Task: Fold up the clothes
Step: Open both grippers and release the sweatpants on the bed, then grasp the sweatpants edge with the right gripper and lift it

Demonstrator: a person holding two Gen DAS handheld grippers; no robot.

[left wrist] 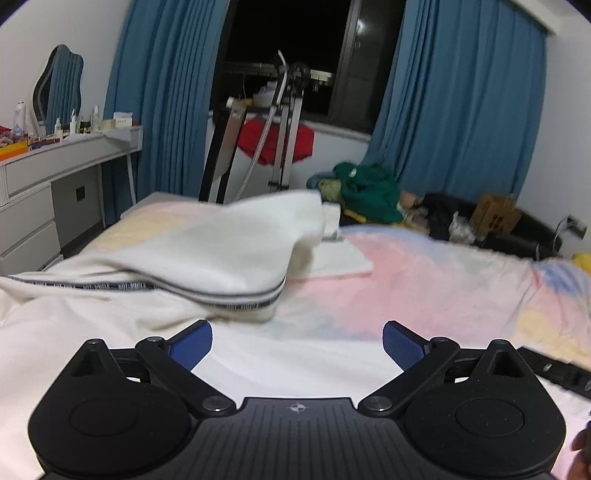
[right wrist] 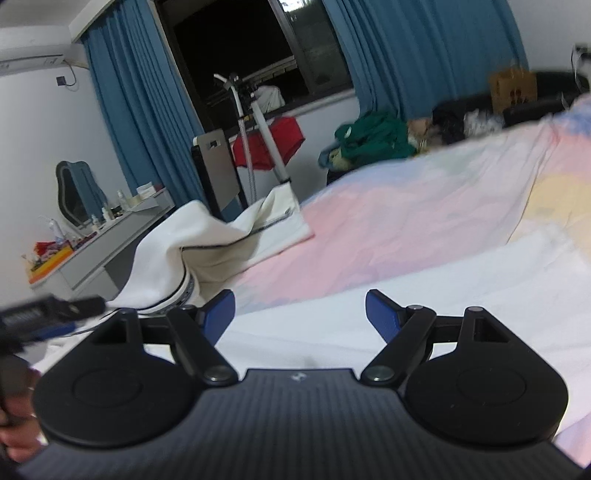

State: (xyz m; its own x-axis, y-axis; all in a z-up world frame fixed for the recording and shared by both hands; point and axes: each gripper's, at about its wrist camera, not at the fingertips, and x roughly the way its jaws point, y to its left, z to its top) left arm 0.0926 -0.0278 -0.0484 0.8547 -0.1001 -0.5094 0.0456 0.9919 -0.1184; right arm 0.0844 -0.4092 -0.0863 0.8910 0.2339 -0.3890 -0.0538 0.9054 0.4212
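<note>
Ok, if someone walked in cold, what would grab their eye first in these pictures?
Probably the white garment with a dark striped trim, lying rumpled on the pastel bedsheet. Behind it, blue curtains frame a dark window. A heap of green clothing sits beyond the bed.

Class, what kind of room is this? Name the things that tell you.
Most likely a bedroom: a bed with a pastel sheet, a dressing table with a mirror, and blue curtains at a dark window.
</note>
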